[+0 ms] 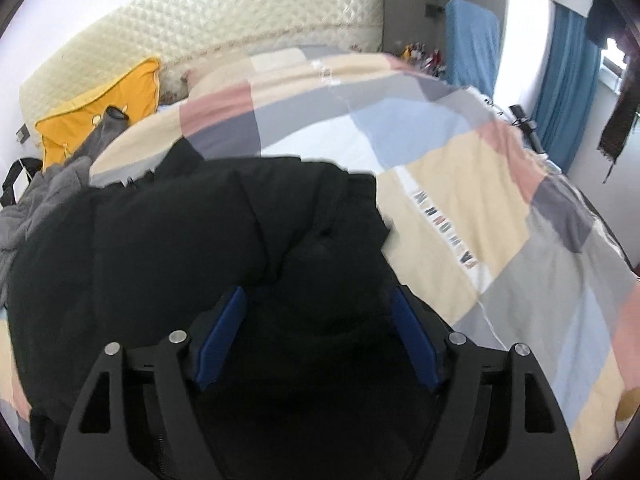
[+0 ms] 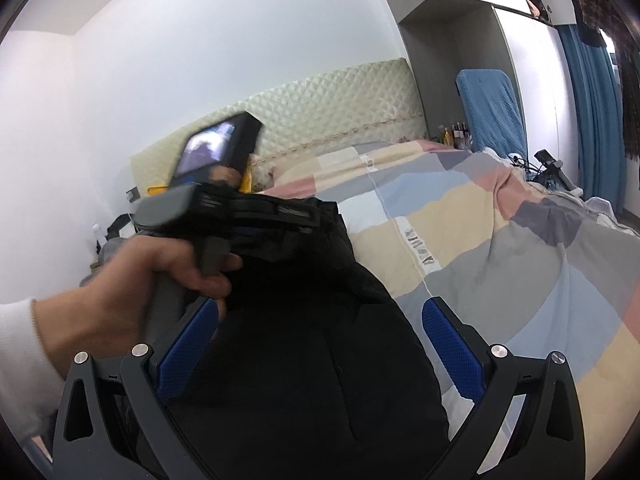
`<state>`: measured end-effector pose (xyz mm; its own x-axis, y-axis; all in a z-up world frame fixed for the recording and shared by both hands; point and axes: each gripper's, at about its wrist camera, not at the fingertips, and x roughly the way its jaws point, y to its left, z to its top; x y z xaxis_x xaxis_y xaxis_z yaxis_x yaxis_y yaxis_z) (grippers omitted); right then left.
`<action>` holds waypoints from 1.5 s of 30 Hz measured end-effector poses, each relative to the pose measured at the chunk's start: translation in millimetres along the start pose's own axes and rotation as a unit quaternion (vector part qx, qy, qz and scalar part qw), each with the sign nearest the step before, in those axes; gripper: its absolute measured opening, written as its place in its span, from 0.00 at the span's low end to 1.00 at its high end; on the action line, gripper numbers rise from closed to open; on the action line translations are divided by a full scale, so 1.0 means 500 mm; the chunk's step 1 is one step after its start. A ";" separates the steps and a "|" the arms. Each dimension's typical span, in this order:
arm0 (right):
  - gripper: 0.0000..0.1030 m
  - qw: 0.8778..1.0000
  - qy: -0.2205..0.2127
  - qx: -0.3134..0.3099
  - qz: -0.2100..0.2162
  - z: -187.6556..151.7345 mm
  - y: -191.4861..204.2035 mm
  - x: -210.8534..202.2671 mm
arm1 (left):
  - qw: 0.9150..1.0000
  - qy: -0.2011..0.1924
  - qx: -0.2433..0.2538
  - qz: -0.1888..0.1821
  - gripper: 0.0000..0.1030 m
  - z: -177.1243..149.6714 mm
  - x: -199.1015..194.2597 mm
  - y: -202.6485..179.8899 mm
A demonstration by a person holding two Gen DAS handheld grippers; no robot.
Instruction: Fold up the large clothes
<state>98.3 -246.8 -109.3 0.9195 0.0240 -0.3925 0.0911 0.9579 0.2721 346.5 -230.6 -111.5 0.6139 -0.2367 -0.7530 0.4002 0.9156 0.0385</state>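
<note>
While a black padded coat (image 1: 208,232) lies bunched on the bed's patchwork quilt (image 1: 460,184), the left hand-held gripper (image 1: 320,300) hangs over its folded edge, jaws spread and gripping nothing, and the right hand-held gripper (image 2: 320,316) waits equally wide, likely ready for smoothing.

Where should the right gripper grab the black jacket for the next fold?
Probably the jacket's right-hand edge, where it meets the patchwork duvet. That border lies exposed and free of the left gripper working at the far end. Bring the open right gripper in low from the duvet side, pinching the edge.
</note>
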 end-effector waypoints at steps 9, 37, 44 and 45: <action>0.99 1.000 -0.012 -0.008 0.009 0.010 0.005 0.005 | 0.997 -0.072 -0.028 -0.015 0.75 -0.003 -0.197 0.102; 0.99 0.996 0.039 -0.073 0.042 0.057 0.054 0.133 | 0.981 -0.029 -0.145 0.122 0.81 -0.264 -0.203 0.526; 0.99 0.997 0.056 -0.037 0.044 0.108 0.014 0.236 | 0.985 0.006 -0.129 0.118 0.82 -0.290 -0.142 0.542; 0.99 0.997 0.058 -0.032 0.045 0.111 0.007 0.253 | 0.986 0.016 -0.119 0.120 0.82 -0.294 -0.134 0.541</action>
<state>235.9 -256.4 -109.1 0.8723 0.1390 -0.4688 -0.0166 0.9666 0.2557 313.6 80.8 -147.2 0.6483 0.0024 -0.7614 0.0738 0.9951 0.0660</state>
